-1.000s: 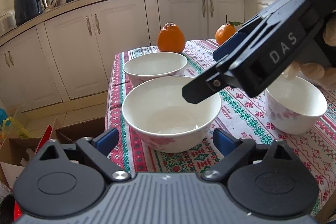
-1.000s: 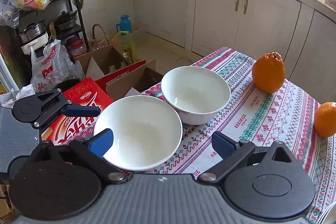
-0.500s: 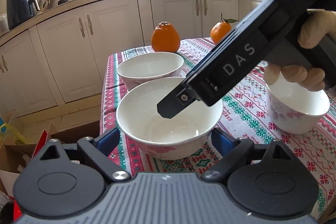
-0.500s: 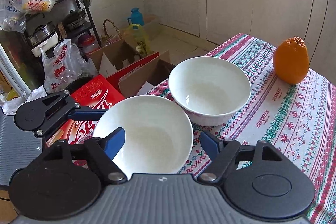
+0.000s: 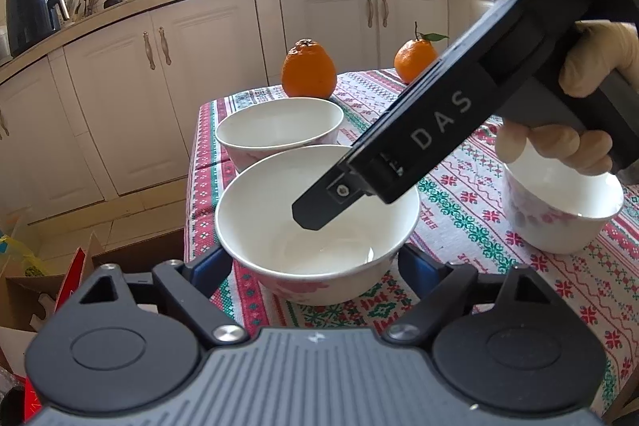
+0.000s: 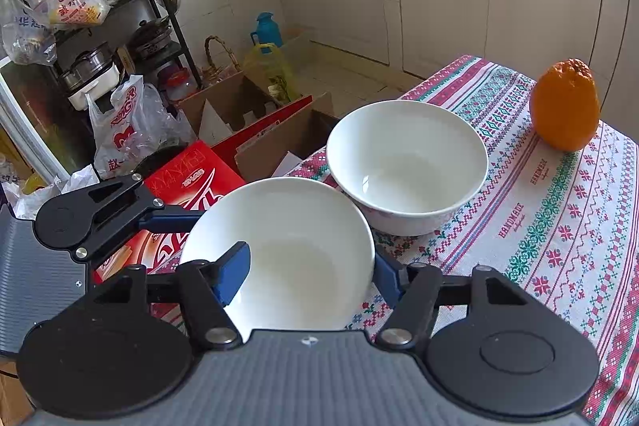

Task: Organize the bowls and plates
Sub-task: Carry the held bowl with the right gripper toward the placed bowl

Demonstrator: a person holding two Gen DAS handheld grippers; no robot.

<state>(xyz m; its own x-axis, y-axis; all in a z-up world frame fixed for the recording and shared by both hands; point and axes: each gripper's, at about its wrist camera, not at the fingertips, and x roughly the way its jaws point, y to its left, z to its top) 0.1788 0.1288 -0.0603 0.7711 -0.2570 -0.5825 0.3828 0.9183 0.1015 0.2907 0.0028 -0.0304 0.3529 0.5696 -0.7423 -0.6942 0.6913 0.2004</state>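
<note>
The right tongs grip the near bowl: one blue pad is inside the bowl, the other presses on its outer wall. These tongs have just been closing on that wall. The bowl sits at the corner of the surface, just beside a second bowl.

The left tongs have just been closing a little too. They stand on both sides of the same bowl, but I cannot tell if their pads touch it.

A third bowl waits on the right, under the person's hand. Two oranges sit farther back.

What could go wrong: the bowl is smooth, so it may slip from the pads when lifted. It is close to the edge, so it could fall to the floor. It could also bump the second bowl.

A second ago the right tongs were wide open above the bowl. Now they are lower and clamped on it.
</note>
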